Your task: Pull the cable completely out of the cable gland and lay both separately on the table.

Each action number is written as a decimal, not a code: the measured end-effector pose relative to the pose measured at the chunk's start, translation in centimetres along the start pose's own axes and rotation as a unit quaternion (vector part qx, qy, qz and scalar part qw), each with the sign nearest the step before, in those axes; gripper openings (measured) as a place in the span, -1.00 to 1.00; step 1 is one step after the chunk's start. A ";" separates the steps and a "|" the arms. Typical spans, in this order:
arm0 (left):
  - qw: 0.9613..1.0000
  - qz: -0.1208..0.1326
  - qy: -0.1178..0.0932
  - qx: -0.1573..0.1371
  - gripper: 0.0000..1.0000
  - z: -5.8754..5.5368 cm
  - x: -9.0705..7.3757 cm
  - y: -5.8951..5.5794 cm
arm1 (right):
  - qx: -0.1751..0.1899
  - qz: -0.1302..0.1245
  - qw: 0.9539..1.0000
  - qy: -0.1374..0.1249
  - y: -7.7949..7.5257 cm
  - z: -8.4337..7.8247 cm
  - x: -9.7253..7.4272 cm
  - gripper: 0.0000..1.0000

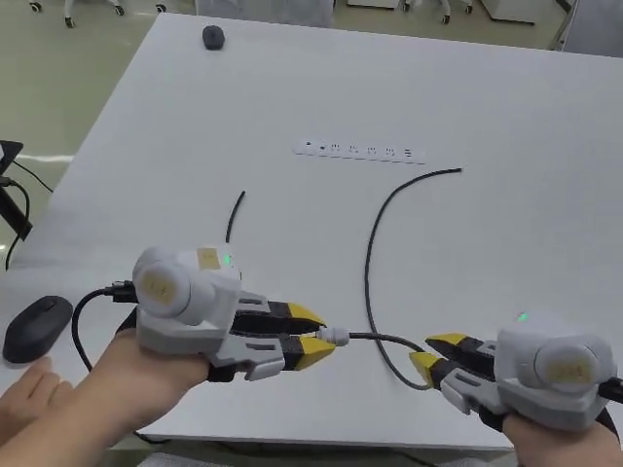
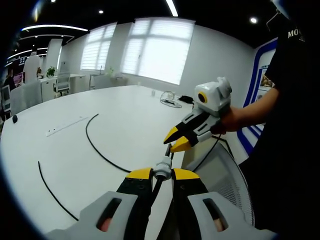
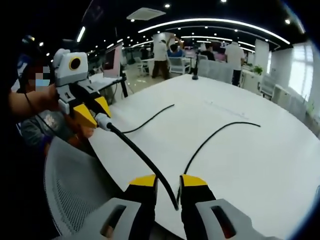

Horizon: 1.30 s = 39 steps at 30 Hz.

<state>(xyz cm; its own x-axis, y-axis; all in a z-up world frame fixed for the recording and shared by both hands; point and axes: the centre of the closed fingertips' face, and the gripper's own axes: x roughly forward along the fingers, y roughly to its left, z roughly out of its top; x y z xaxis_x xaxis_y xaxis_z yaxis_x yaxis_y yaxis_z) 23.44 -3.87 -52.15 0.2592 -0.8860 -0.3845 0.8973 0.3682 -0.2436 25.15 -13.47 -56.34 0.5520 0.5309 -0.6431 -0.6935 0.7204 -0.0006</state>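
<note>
In the head view my left gripper (image 1: 313, 334) is shut on a small white cable gland (image 1: 332, 337), held just above the table's near edge. A black cable (image 1: 370, 255) leaves the gland and runs right into my right gripper (image 1: 434, 354). From there it loops back and lies across the table (image 1: 487, 107). The left gripper view shows the gland (image 2: 162, 168) clamped between my left gripper's (image 2: 162, 175) yellow tips. In the right gripper view the cable (image 3: 135, 148) passes between the jaws of my right gripper (image 3: 169, 181), which stands open with a gap on each side.
A white power strip (image 1: 358, 151) lies mid-table, with a short black cable piece (image 1: 234, 216) to its left. A dark mouse (image 1: 37, 326) sits at the left edge and a small dark object (image 1: 213, 37) at the far end. A mesh chair (image 3: 75, 190) stands below the near edge.
</note>
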 end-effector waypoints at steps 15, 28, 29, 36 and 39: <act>1.000 -0.004 -0.001 0.010 -0.70 0.3 0.2 0.3 | -0.163 0.016 0.986 0.036 5.1 5.1 0.8 -0.72; 1.000 -0.007 0.000 0.015 -0.70 0.3 0.1 0.3 | -0.226 0.019 0.972 0.053 5.9 5.0 1.8 -0.95; 1.000 -0.005 0.000 0.015 -0.70 0.3 0.0 0.3 | -0.222 0.019 0.973 0.052 5.9 5.0 1.8 -0.95; 1.000 -0.005 -0.001 0.017 -0.70 0.2 0.1 0.3 | -0.205 0.022 0.977 0.048 5.8 5.0 1.8 -0.98; 1.000 -0.006 -0.001 0.017 -0.70 0.3 0.1 0.3 | -0.197 0.023 0.979 0.044 5.6 5.0 1.7 -0.99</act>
<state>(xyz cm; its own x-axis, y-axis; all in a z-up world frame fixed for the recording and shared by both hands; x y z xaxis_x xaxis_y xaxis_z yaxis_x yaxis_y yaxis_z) 23.83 -3.94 -52.05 0.2498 -0.8908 -0.3796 0.9118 0.3484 -0.2174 24.56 -6.31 -53.59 0.4856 0.5068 -0.7123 -0.8515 0.4585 -0.2543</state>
